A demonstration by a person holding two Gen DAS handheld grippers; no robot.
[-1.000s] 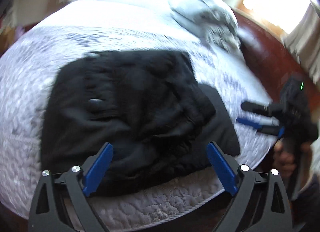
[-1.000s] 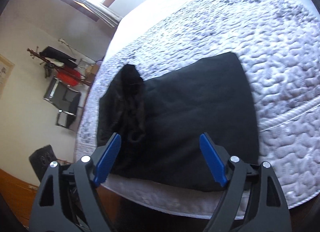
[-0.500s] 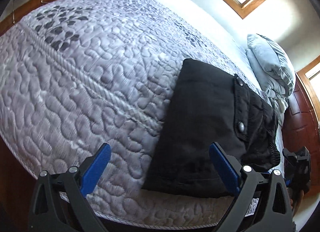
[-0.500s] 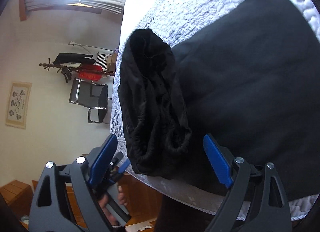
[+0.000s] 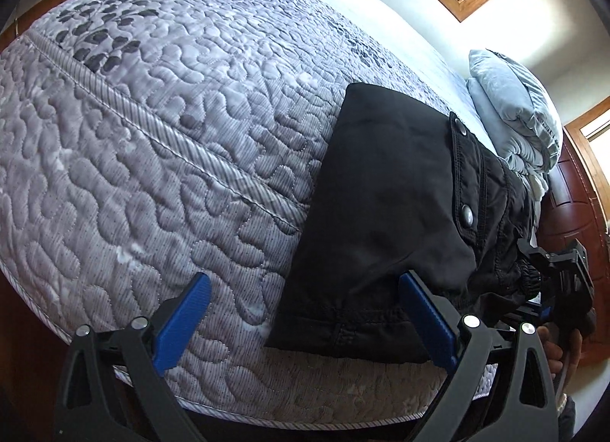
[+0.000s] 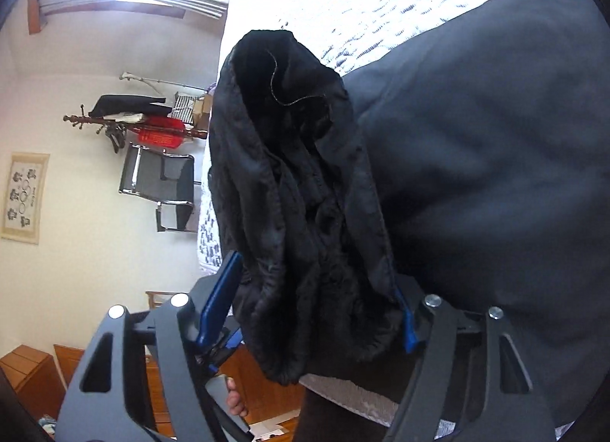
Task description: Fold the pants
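- Closing right gripper point(image 6: 316, 312) around bunched waistband end of pants point(image 5: 385, 221) at near mattress point(image 5: 152, 144) edge; pads not clearly pressing.
- Left gripper point(image 5: 305, 324) wide, empty, straddling pants' near corner.
- Pants already folded into a rectangle; judged one fold left.

The left tool point(image 5: 305, 322) hovers with its blue fingers point(image 5: 183, 324) spread wide at the near edge of the pants point(image 5: 385, 221), gripping nothing. The right tool point(image 6: 316, 312) is closing, its fingers point(image 6: 221, 297) straddling their bunched end.
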